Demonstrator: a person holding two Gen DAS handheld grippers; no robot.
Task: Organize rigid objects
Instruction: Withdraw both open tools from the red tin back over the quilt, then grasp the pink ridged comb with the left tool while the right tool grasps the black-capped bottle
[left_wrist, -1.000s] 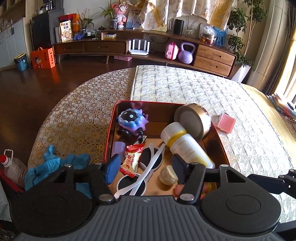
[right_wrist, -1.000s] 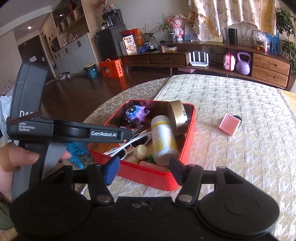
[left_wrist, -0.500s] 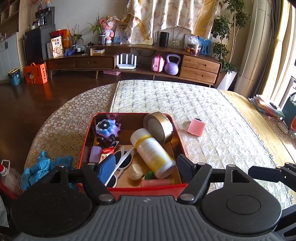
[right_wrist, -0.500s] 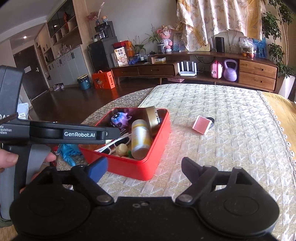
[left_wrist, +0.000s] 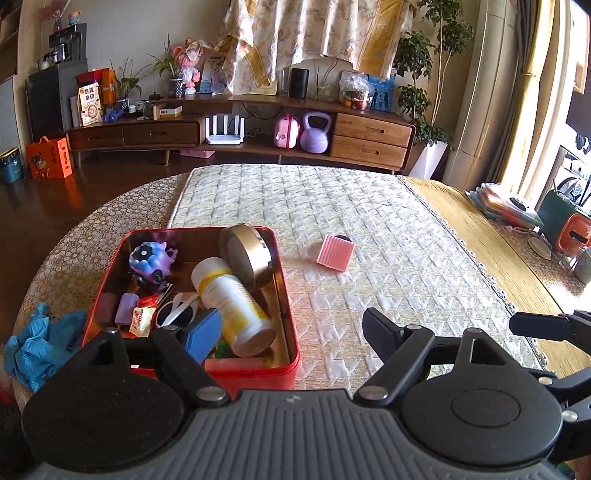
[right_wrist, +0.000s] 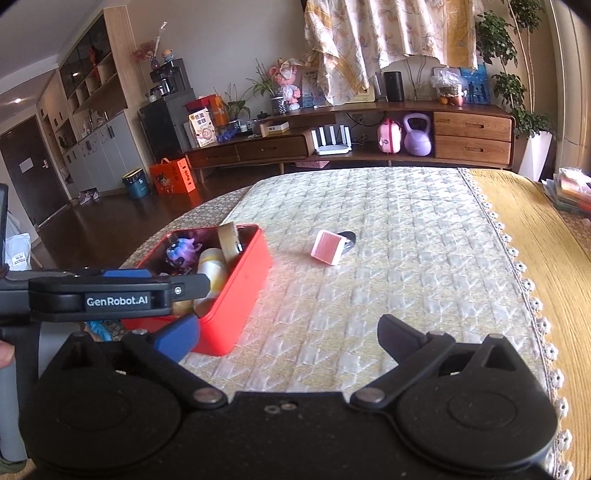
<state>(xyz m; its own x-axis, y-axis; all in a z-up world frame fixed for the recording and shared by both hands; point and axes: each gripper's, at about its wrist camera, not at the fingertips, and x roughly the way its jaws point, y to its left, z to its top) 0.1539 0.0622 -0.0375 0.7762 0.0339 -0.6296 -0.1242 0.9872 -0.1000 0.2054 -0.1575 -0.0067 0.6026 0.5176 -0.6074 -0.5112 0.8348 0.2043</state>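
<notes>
Sitting left of both sets of fingers, the red box (left_wrist: 286, 314) holds a white bottle (left_wrist: 232, 302), a gold tin (left_wrist: 245, 254) and a purple toy (left_wrist: 151, 258). Ahead of the fingers lies a small pink block (left_wrist: 335, 253). The left gripper (left_wrist: 291, 328) and right gripper (right_wrist: 290, 334) are both opening, with nothing between them.

Red tin (left_wrist: 286, 295): glossy metal, smooth walls. Inside it, white bottle (left_wrist: 236, 299): smooth plastic; gold round case (left_wrist: 247, 258): shiny, metallic. Beside the tin, pink ribbed block (left_wrist: 335, 253): matt. Under the tin, table (left_wrist: 369, 206) cover: quilted cloth, textured.
</notes>
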